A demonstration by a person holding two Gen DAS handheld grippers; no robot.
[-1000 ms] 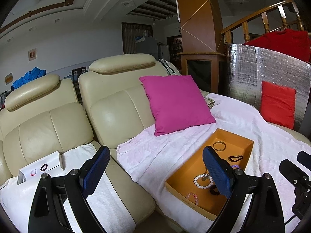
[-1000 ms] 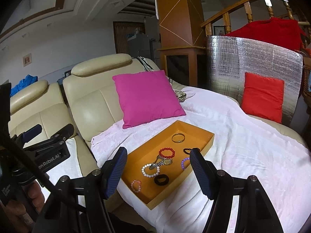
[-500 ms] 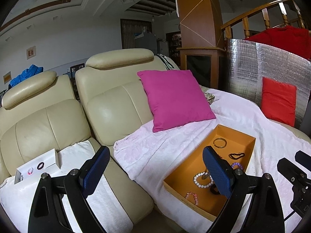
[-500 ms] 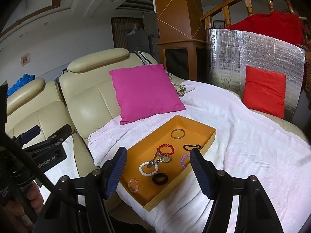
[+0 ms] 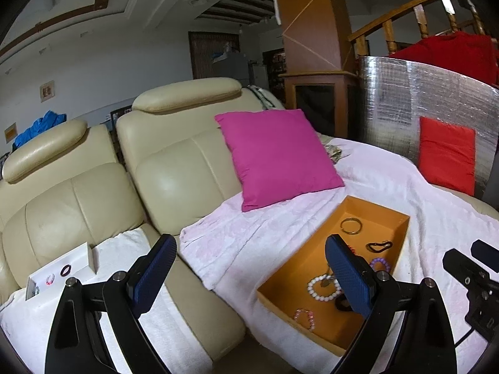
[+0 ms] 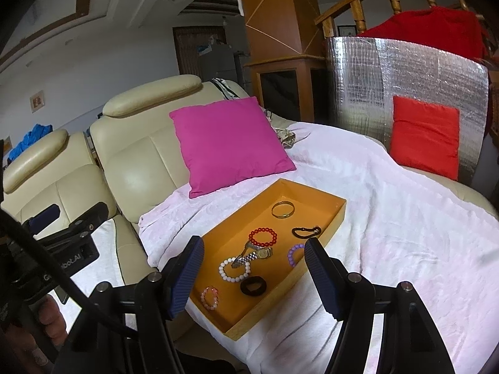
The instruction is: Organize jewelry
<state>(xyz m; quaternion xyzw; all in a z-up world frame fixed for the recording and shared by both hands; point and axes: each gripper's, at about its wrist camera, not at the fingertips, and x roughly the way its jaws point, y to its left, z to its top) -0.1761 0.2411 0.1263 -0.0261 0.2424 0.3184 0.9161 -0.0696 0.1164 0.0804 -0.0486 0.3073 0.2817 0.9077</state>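
An orange tray (image 6: 338,215) lies on the pink blanket on the sofa; it also shows in the left wrist view (image 5: 402,233). It holds several pieces: a gold bangle (image 6: 283,209), a red bead bracelet (image 6: 263,237), a watch (image 6: 254,254), a white bead bracelet (image 6: 234,269), a black hair tie (image 6: 253,285). A small white box (image 5: 59,272) with several rings sits on the left seat. My left gripper (image 5: 249,275) is open and empty between box and tray. My right gripper (image 6: 254,275) is open and empty above the tray's near end.
A magenta cushion (image 6: 229,143) leans on the sofa back behind the tray. A red cushion (image 6: 425,135) rests against a silver foil panel (image 6: 405,71) at the right. A white towel (image 5: 168,336) covers the left seat.
Both grippers have moved forward and tilted down a little toward the sofa; the tray and box appear closer. Nothing was taken hold of.
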